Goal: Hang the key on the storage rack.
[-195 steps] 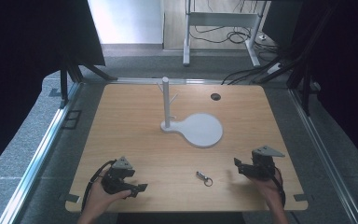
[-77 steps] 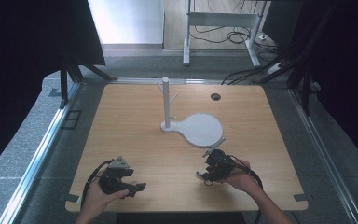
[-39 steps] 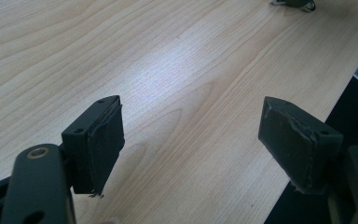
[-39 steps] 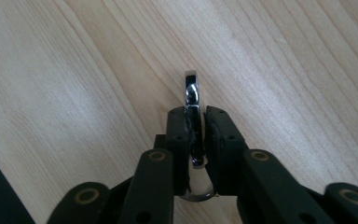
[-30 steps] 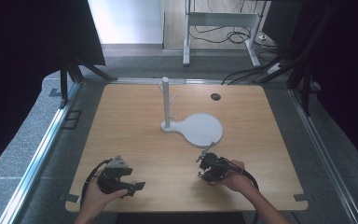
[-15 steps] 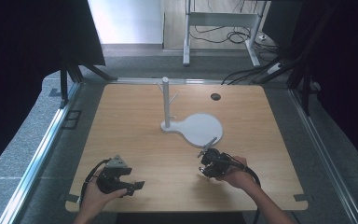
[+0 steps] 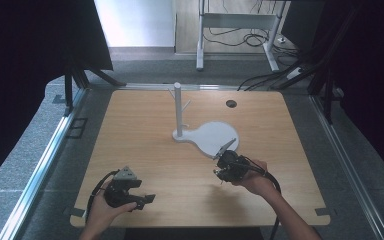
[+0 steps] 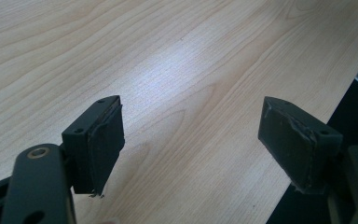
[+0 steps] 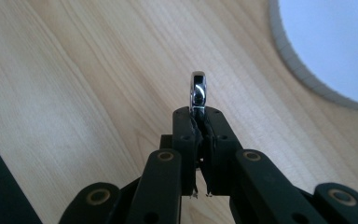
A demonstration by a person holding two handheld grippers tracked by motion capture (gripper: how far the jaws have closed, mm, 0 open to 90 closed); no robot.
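Nearest to us, at the near left of the table [image 7: 145, 125], our left gripper [image 7: 147, 199] rests low in the hand, just as it did in the earlier pictures. Its jaws stand wide apart with only bare wood between them, so it holds nothing and has no part in the work at present.

Further in, right of centre, our right gripper [image 7: 222, 176] has its jaws pressed together on a small shiny metal ring [image 9: 198, 91], whose rounded end stands up just past the tips in the right gripper view. A few seconds back this little piece lay loose on the wood at the near middle of the table, between the two hands. Now that spot is bare, and the gripper has come up and drifted towards the white stand's round base [image 7: 215, 137], which also fills the far right corner of the right gripper view.

We judge the pick-up done and the carry begun. The grip takes only the lower part of the ring, so it could twist or slip on the way.

Farthest off, the stand's upright post [image 7: 178, 107] rises with short pegs at its sides, well apart from the gripper. Hanging the ring on a peg looks like the likely aim.
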